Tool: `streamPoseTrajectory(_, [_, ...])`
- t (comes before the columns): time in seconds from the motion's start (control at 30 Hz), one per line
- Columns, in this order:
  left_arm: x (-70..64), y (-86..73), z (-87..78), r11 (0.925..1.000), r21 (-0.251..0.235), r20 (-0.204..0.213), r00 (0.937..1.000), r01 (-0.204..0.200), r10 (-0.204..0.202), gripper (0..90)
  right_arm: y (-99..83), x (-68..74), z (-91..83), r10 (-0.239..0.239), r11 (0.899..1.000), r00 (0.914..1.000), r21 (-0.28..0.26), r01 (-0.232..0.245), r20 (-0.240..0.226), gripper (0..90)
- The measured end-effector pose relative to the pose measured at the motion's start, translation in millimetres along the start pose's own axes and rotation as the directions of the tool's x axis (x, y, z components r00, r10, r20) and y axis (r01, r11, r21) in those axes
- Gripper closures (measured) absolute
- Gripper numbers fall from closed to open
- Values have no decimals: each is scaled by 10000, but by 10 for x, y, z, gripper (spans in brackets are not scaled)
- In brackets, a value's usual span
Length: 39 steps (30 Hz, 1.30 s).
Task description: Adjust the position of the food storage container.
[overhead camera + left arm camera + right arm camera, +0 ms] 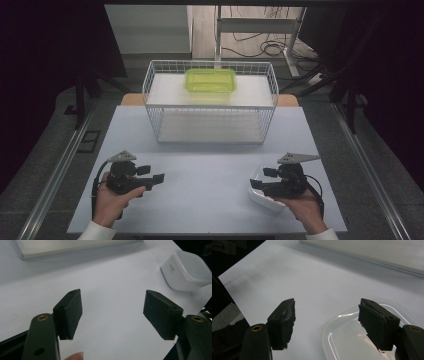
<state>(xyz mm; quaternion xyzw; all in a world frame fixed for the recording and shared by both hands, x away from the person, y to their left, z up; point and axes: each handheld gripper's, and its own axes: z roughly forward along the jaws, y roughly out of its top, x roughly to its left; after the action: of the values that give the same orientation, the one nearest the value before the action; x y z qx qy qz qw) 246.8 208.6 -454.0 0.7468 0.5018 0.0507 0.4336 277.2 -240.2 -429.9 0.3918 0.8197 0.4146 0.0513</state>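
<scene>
Jaws of the left gripper (112, 312) wide apart, gripping nothing, over bare table (210, 180). Right gripper (327, 320) likewise wide open and empty, poised just above a clear white box (352, 340) near the table's right front corner. Green box (210, 80) atop the wire rack (210, 102) behind.

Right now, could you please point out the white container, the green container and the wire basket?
white container (186, 271): left gripper view, on its lid.
green container (210, 80): high view, middle of its lid.
wire basket (210, 106): high view, front top rim.
</scene>
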Motion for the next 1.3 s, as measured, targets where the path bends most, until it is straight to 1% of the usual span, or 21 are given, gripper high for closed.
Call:
streamPoseTrajectory(0.13, [23, 13, 42, 10000, 84, 13, 10000, 20, -20, 309, -14, -4, 32, -115, 9997, 9999, 224, 113, 80, 312])
streamPoseTrajectory(0.23, [25, 5, 70, 9999, 163, 34, 10000, 48, -49, 308, -48, -36, 41, -14, 9993, 9999, 373, 8, 171, 329])
streamPoseTrajectory(0.3, [15, -2, 85, 9997, 232, 59, 10000, 16, -17, 308, -84, -66, 18, 85, 9989, 9995, 466, -99, 310, 339])
streamPoseTrajectory(0.47, [-11, -11, 116, 9995, 328, 126, 9999, -33, 29, 305, -153, -114, -115, 184, 9988, 9970, 430, -217, 751, 368])
streamPoseTrajectory(0.57, [5, -16, 124, 9992, 397, 116, 9999, 5, -10, 304, -179, -151, -222, 35, 9982, 9929, 596, -106, 1186, 406])
streamPoseTrajectory(0.67, [23, -22, 136, 9989, 464, 80, 9999, 98, -102, 303, -222, -223, -349, 263, 9985, 9902, 445, -327, 1373, 458])
streamPoseTrajectory(0.8, [26, -27, 147, 9986, 516, 81, 9999, 125, -130, 303, -305, -294, -475, 422, 9975, 9866, 489, -505, 1574, 542])
streamPoseTrajectory(0.9, [24, -29, 147, 9986, 526, 66, 9999, 108, -111, 303, -382, -344, -562, 505, 9962, 9818, 610, -626, 1833, 640])
streamPoseTrajectory(1.0, [27, -35, 152, 9985, 542, 54, 9999, 117, -120, 303, -465, -389, -633, 550, 9933, 9739, 872, -758, 2203, 771])
streamPoseTrajectory(1.1, [29, -37, 157, 9983, 560, 53, 9999, 158, -162, 304, -521, -431, -675, 542, 9907, 9660, 1073, -837, 2529, 858])
streamPoseTrajectory(1.13, [27, -37, 158, 9983, 566, 73, 9998, 163, -167, 304, -538, -447, -677, 561, 9890, 9627, 1173, -899, 2646, 878])
streamPoseTrajectory(1.2, [23, -35, 162, 9981, 598, 82, 9999, 134, -139, 303, -567, -488, -667, 582, 9835, 9552, 1474, -1047, 2901, 888])
streamPoseTrajectory(1.3, [20, -35, 172, 9980, 617, 76, 9999, 112, -117, 303, -601, -538, -633, 587, 9768, 9506, 1789, -1177, 3048, 888])
